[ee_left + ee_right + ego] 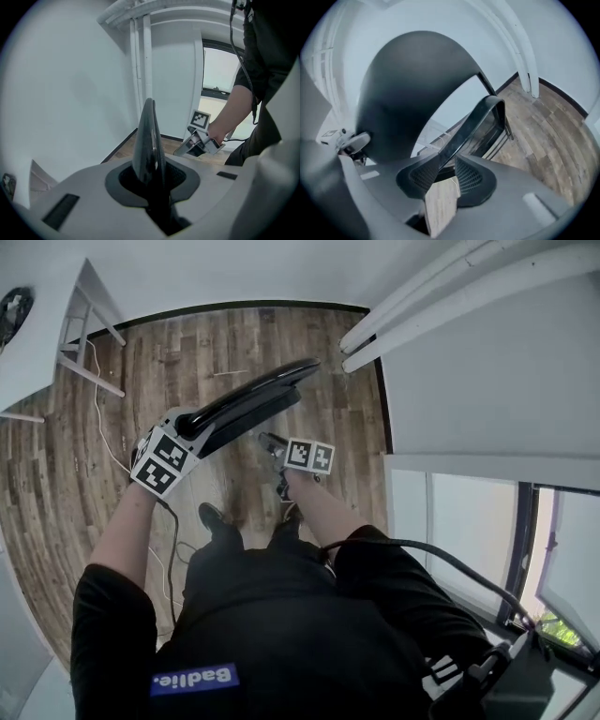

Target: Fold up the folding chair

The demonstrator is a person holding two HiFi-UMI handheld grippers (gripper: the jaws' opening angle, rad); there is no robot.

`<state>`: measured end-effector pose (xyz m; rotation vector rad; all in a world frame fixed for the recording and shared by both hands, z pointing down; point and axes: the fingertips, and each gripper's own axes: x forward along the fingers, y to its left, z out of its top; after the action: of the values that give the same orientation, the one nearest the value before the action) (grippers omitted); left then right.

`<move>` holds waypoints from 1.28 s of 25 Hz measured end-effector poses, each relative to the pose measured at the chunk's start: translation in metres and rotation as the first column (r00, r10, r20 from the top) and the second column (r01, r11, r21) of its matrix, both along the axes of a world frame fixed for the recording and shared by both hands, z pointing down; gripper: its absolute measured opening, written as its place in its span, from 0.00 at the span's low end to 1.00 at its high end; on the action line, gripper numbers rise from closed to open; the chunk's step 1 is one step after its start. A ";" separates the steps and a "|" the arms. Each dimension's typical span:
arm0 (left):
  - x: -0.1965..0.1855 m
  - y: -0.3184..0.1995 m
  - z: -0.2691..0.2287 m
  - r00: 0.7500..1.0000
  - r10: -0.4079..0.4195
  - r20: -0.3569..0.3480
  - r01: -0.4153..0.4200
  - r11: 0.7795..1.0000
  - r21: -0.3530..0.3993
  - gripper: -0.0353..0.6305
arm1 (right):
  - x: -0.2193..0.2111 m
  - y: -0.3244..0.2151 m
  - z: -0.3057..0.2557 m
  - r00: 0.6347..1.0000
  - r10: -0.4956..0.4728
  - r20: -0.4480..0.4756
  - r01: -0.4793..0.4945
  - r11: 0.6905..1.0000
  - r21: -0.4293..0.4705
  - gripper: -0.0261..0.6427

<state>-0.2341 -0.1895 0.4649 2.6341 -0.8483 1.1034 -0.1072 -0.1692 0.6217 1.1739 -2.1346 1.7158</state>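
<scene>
The folding chair (pixel 246 401) stands on the wood floor (pixel 225 338), close to the floor's right edge under the white wall (pixel 469 390). At the left, the left gripper (pixel 152 180) is clenched on the top edge of the backrest (pixel 149 140), and the thin black panel rises upright between its pads. That grip looks like the anchor. It should hold the back steady so the frame cannot slide across the boards.

At the right, the right gripper (pixel 442 169) has its tips closed on the near rim of the seat (pixel 476 124), with only the very ends of the pads biting. The step in hand appears to be swinging the seat up against the backrest. A slightly deeper bite would be safer, since a glossy rim can slip from the tips. The lift should follow the hinge's arc rather than go straight up. The hands should come together slowly so neither gripper is pinched between the panels.
</scene>
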 end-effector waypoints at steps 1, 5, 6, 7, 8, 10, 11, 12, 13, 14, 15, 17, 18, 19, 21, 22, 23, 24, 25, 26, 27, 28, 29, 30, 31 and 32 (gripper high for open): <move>0.000 0.000 -0.001 1.000 0.000 -0.003 0.000 1.000 0.000 0.15 | 0.002 0.005 -0.015 1.000 -0.020 0.007 0.020 0.999 0.042 0.17; 0.003 0.001 -0.002 1.000 -0.002 -0.006 0.002 1.000 0.004 0.15 | 0.014 0.027 -0.072 0.997 -0.076 0.003 0.074 0.977 0.200 0.04; 0.003 0.002 -0.003 1.000 -0.002 -0.007 0.002 1.000 0.004 0.15 | 0.016 0.032 -0.086 0.995 -0.094 -0.015 0.095 0.964 0.247 0.04; 0.004 0.002 -0.003 1.000 -0.002 -0.007 0.002 1.000 0.004 0.15 | 0.018 0.036 -0.101 0.992 -0.114 -0.045 0.123 0.946 0.300 0.04; 0.004 0.003 -0.004 1.000 -0.001 -0.009 0.001 1.000 0.004 0.15 | 0.020 0.040 -0.115 0.987 -0.134 -0.086 0.156 0.923 0.353 0.04; 0.005 0.004 -0.004 1.000 -0.001 -0.009 0.001 1.000 0.000 0.15 | 0.023 0.049 -0.142 0.972 -0.165 -0.168 0.224 0.866 0.447 0.04; 0.005 0.005 -0.004 1.000 -0.001 -0.008 0.001 1.000 -0.004 0.15 | 0.025 0.054 -0.155 0.963 -0.176 -0.202 0.255 0.835 0.488 0.04; 0.005 0.005 -0.004 1.000 -0.002 -0.007 0.002 1.000 -0.007 0.15 | 0.026 0.060 -0.168 0.956 -0.184 -0.229 0.281 0.804 0.525 0.04; 0.005 0.004 -0.004 1.000 -0.004 -0.007 0.004 1.000 -0.009 0.15 | 0.028 0.066 -0.181 0.949 -0.189 -0.250 0.301 0.773 0.558 0.04; 0.005 0.003 -0.004 1.000 -0.005 -0.007 0.005 1.000 -0.010 0.15 | 0.030 0.072 -0.195 0.944 -0.192 -0.266 0.317 0.744 0.587 0.04; 0.005 0.002 -0.005 1.000 -0.005 -0.008 0.005 1.000 -0.010 0.15 | 0.032 0.077 -0.208 0.941 -0.193 -0.279 0.329 0.718 0.614 0.04; 0.004 0.000 -0.006 1.000 -0.005 -0.007 0.005 1.000 -0.009 0.15 | 0.035 0.087 -0.231 0.937 -0.191 -0.292 0.342 0.673 0.656 0.04; 0.004 -0.002 -0.006 1.000 -0.006 -0.006 0.006 1.000 -0.009 0.15 | 0.037 0.091 -0.239 0.936 -0.191 -0.297 0.347 0.656 0.670 0.04; 0.004 -0.002 -0.006 1.000 -0.006 -0.004 0.006 1.000 -0.009 0.15 | 0.037 0.095 -0.246 0.933 -0.194 -0.303 0.355 0.641 0.681 0.04; 0.005 -0.003 -0.007 1.000 -0.007 -0.002 0.007 1.000 -0.008 0.15 | 0.035 0.104 -0.253 0.925 -0.208 -0.319 0.377 0.614 0.693 0.04; 0.005 -0.004 -0.007 1.000 -0.007 -0.001 0.007 1.000 -0.007 0.15 | 0.032 0.107 -0.255 0.922 -0.214 -0.322 0.384 0.603 0.699 0.04; 0.005 -0.004 -0.007 1.000 -0.006 0.000 0.006 1.000 -0.007 0.15 | 0.029 0.110 -0.258 0.922 -0.219 -0.320 0.386 0.595 0.705 0.04; 0.005 -0.004 -0.008 1.000 -0.006 0.000 0.006 1.000 -0.007 0.15 | 0.027 0.112 -0.260 0.922 -0.221 -0.318 0.386 0.591 0.708 0.04; 0.005 -0.004 -0.009 1.000 -0.007 0.000 0.007 1.000 -0.009 0.15 | 0.026 0.113 -0.261 0.921 -0.223 -0.319 0.388 0.590 0.708 0.04; 0.006 -0.004 -0.010 1.000 -0.009 -0.001 0.009 1.000 -0.010 0.15 | 0.027 0.114 -0.260 0.920 -0.224 -0.322 0.391 0.590 0.707 0.04; 0.006 -0.005 -0.011 1.000 -0.011 -0.001 0.011 1.000 -0.010 0.15 | 0.028 0.113 -0.260 0.919 -0.225 -0.324 0.393 0.590 0.706 0.04; 0.006 -0.006 -0.011 1.000 -0.012 -0.001 0.012 1.000 -0.011 0.15 | 0.029 0.113 -0.260 0.920 -0.224 -0.322 0.391 0.591 0.706 0.04; 0.006 -0.006 -0.011 1.000 -0.013 0.000 0.013 1.000 -0.010 0.15 | 0.029 0.113 -0.260 0.921 -0.223 -0.318 0.388 0.590 0.708 0.04; 0.006 -0.007 -0.011 1.000 -0.012 0.002 0.013 1.000 -0.009 0.15 | 0.029 0.114 -0.261 0.922 -0.223 -0.316 0.385 0.588 0.711 0.04; 0.005 -0.007 -0.011 1.000 -0.012 0.003 0.012 1.000 -0.008 0.15 | 0.029 0.115 -0.260 0.923 -0.223 -0.315 0.385 0.585 0.714 0.04; 0.005 -0.007 -0.011 1.000 -0.012 0.003 0.012 1.000 -0.007 0.15 | 0.030 0.115 -0.259 0.922 -0.224 -0.317 0.387 0.585 0.713 0.04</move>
<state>-0.2287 -0.1969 0.4539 2.6191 -0.8582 1.1059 -0.0776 -0.0541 0.3623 0.9423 -2.8025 0.4655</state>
